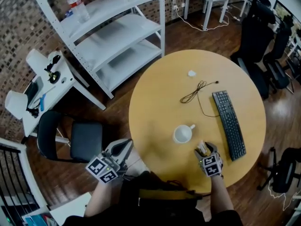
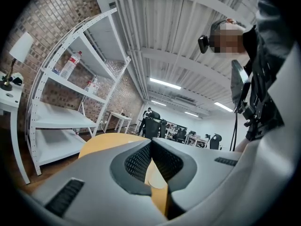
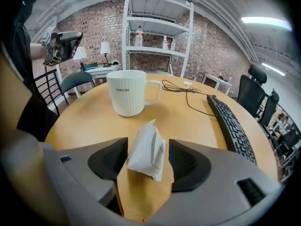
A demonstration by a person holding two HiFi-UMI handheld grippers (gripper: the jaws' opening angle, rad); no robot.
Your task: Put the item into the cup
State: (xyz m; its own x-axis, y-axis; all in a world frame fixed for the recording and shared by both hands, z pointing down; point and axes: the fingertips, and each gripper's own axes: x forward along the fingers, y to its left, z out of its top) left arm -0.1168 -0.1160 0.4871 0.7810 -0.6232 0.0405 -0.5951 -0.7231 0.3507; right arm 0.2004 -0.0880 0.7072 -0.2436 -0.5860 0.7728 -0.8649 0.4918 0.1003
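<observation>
A white ribbed cup (image 1: 182,134) (image 3: 127,92) with its handle to the right stands on the round wooden table (image 1: 160,93). A small white crumpled packet (image 1: 202,148) (image 3: 148,149) sits just in front of the cup, near the table's front edge. My right gripper (image 1: 204,150) (image 3: 148,160) is open wide with the packet between its jaws; the right pad stands a little off it. My left gripper (image 1: 124,148) (image 2: 151,147) hangs off the table's left edge, its jaws closed together with nothing in them.
A black keyboard (image 1: 229,124) (image 3: 230,121) lies to the right of the cup. A thin black cable (image 1: 195,93) and a small white object (image 1: 191,73) lie farther back. A white shelf unit (image 1: 113,32) and a black chair (image 1: 70,138) stand left of the table.
</observation>
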